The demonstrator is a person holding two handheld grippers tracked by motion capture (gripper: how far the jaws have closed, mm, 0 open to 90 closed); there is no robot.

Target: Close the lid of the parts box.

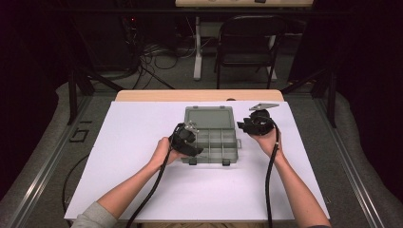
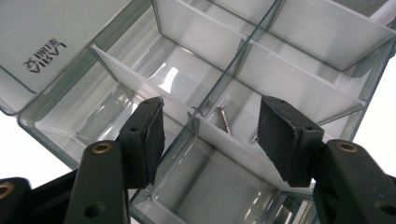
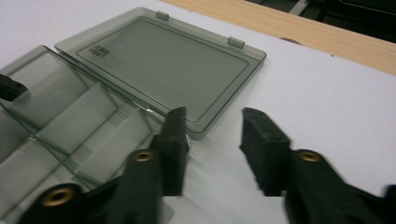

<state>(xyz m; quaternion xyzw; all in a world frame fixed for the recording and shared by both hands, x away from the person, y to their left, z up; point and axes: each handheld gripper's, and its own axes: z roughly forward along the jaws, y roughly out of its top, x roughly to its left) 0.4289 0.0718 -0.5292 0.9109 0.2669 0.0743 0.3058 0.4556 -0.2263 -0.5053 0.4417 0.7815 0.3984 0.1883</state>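
Box: clear organiser box (image 1: 215, 142), lid (image 3: 163, 65) open flat.
Contents: screws (image 2: 224, 120), prob. two.
L gripper (image 2: 210, 135): jaws apart, over divider.
R gripper (image 3: 212, 140): jaws apart, empty, beside box.

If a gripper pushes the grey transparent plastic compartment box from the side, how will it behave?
The grey transparent plastic compartment box looks thin-walled and nearly empty, so it is probably light and would slide on the smooth white table sheet. Its open lid lies flat, so tipping seems unlikely.

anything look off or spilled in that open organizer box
Nothing stands out. The organizer box sits square on the white sheet, lid folded flat behind it, dividers straight. A couple of screws lie inside one compartment, none outside.
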